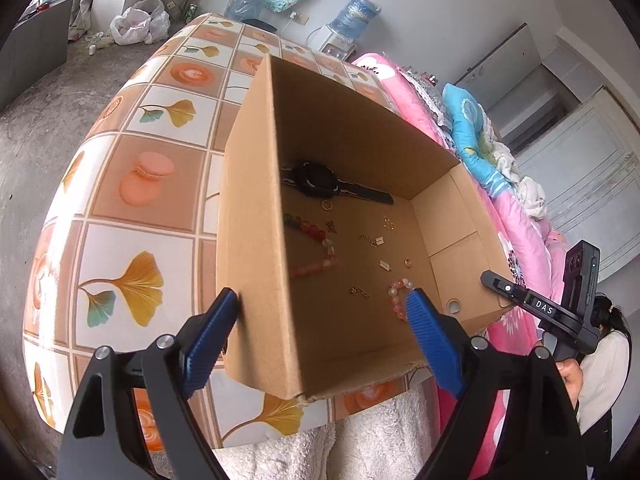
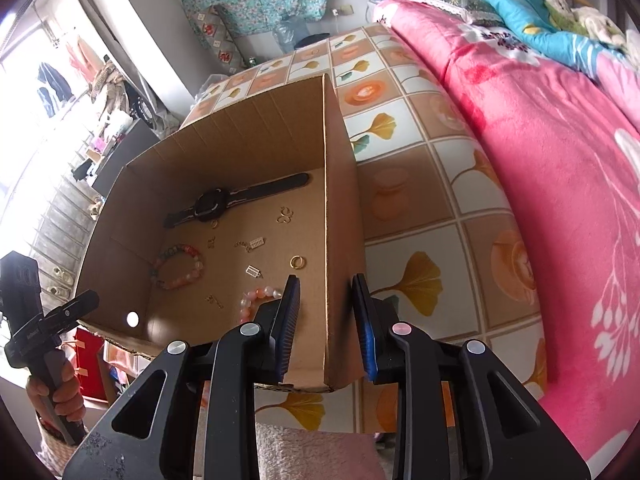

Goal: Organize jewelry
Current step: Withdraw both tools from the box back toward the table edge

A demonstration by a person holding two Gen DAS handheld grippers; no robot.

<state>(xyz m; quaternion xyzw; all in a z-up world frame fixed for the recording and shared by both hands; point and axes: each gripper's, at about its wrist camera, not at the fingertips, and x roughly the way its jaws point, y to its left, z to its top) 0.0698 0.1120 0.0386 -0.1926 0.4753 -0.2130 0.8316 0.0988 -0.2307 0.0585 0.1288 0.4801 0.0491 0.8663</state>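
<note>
An open cardboard box (image 1: 256,240) (image 2: 340,220) stands on a tiled table. Inside lie a black watch (image 1: 320,180) (image 2: 224,200), a multicoloured bead bracelet (image 1: 316,240) (image 2: 180,266), a pink bead bracelet (image 1: 396,296) (image 2: 256,300), gold rings (image 2: 297,262) and small gold chains (image 1: 360,292). My left gripper (image 1: 324,316) is open, its fingers straddling the box's left wall. My right gripper (image 2: 326,300) is open, its fingers either side of the box's right wall, apart from it.
The table (image 1: 140,208) (image 2: 420,200) has an orange and white tiled cloth. A pink blanket (image 2: 540,160) on a bed lies to the right. A grey floor (image 1: 36,120) lies to the left. A fluffy white cloth (image 1: 340,440) is at the near edge.
</note>
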